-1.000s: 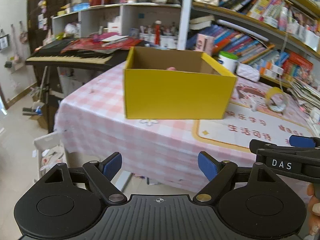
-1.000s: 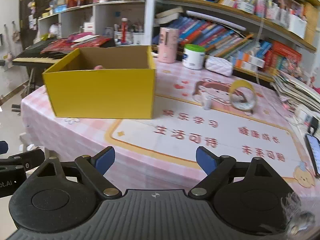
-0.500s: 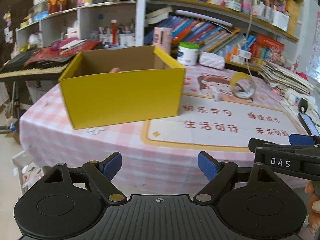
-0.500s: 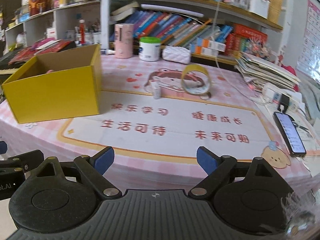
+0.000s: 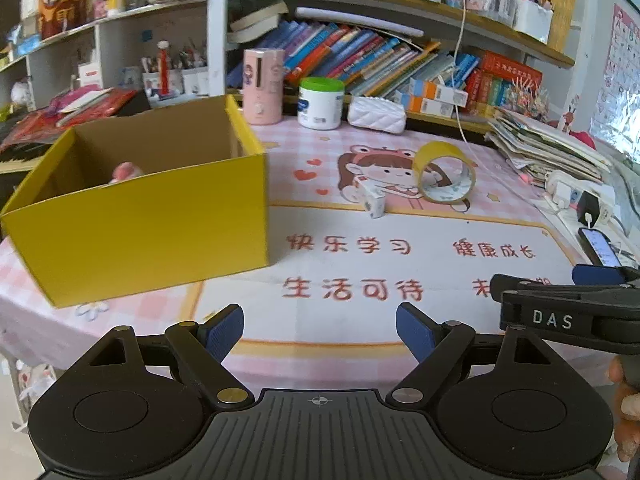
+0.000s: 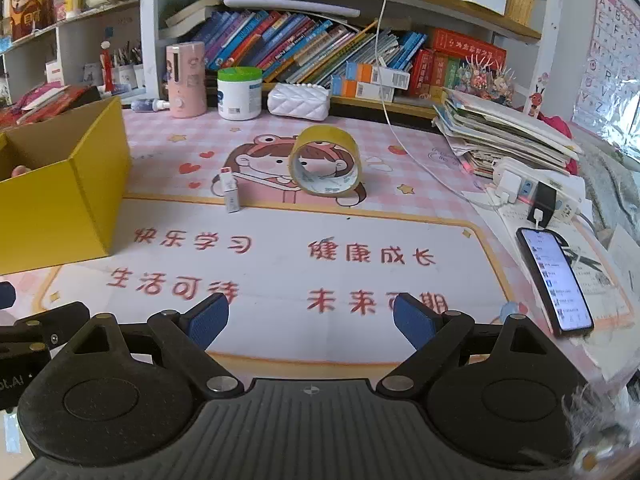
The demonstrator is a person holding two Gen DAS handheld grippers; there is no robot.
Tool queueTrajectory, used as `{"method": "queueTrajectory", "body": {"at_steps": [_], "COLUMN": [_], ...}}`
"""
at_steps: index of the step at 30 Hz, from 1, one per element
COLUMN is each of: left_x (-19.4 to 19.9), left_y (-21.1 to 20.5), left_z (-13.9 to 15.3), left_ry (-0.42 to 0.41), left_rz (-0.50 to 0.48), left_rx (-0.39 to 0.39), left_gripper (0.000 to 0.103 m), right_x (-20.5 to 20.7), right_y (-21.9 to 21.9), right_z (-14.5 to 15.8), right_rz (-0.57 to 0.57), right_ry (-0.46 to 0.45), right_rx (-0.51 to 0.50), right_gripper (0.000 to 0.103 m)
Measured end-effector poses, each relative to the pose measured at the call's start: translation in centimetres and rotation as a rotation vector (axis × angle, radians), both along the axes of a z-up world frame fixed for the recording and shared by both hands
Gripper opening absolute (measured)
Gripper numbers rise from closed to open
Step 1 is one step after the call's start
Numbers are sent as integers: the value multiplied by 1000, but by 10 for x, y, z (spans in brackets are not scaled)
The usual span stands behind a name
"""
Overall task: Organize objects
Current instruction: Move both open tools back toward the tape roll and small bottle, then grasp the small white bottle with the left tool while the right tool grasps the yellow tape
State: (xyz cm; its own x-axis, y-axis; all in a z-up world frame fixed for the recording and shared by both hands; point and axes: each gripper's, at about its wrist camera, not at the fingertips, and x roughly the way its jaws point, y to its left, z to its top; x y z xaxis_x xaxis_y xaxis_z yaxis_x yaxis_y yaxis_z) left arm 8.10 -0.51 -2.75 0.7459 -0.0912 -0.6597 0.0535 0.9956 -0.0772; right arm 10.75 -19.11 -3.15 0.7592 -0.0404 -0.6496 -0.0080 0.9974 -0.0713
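Observation:
An open yellow cardboard box [image 5: 152, 232] [image 6: 60, 208] stands on the left of the table, with a small pink thing [image 5: 125, 171] inside. A yellow tape roll [image 5: 444, 178] [image 6: 325, 167] stands on edge on the cartoon desk mat [image 6: 280, 264]. A small white box [image 5: 374, 201] [image 6: 231, 192] stands just left of the roll. My left gripper [image 5: 320, 332] is open and empty over the table's near edge. My right gripper [image 6: 311, 322] is open and empty too, beside it on the right and well short of the roll.
A phone [image 6: 554, 280] lies at the right edge by a power strip [image 6: 532, 196] with cables. A stack of papers [image 6: 504, 128], a pink canister [image 6: 186, 80], a green-lidded white jar [image 6: 239, 94] and a white pouch [image 6: 298, 100] line the back. Bookshelves rise behind.
Both views have swept right along the table. The yellow box slid from the middle to the left, and the tape roll, small white box and phone came nearer the centre. Both grippers stayed open.

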Motion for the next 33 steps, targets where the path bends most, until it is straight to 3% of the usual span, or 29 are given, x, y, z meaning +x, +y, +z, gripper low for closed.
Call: {"method": "queueTrajectory", "body": {"at_steps": [14,33], "left_x": [64,157], "left_y": [-47,-88], "left_z": [-11,-24], "left_ry": [27,35], "left_rz": [26,127], "left_rx": [0,79], "left_gripper": [85,81], "right_x": [81,193], "right_y": [-41,-82], "right_z": [-10,-31], "right_rz": [42,101], "right_ry": [40,19], "right_rx": [-4,-15], "right_gripper": [89,73]}}
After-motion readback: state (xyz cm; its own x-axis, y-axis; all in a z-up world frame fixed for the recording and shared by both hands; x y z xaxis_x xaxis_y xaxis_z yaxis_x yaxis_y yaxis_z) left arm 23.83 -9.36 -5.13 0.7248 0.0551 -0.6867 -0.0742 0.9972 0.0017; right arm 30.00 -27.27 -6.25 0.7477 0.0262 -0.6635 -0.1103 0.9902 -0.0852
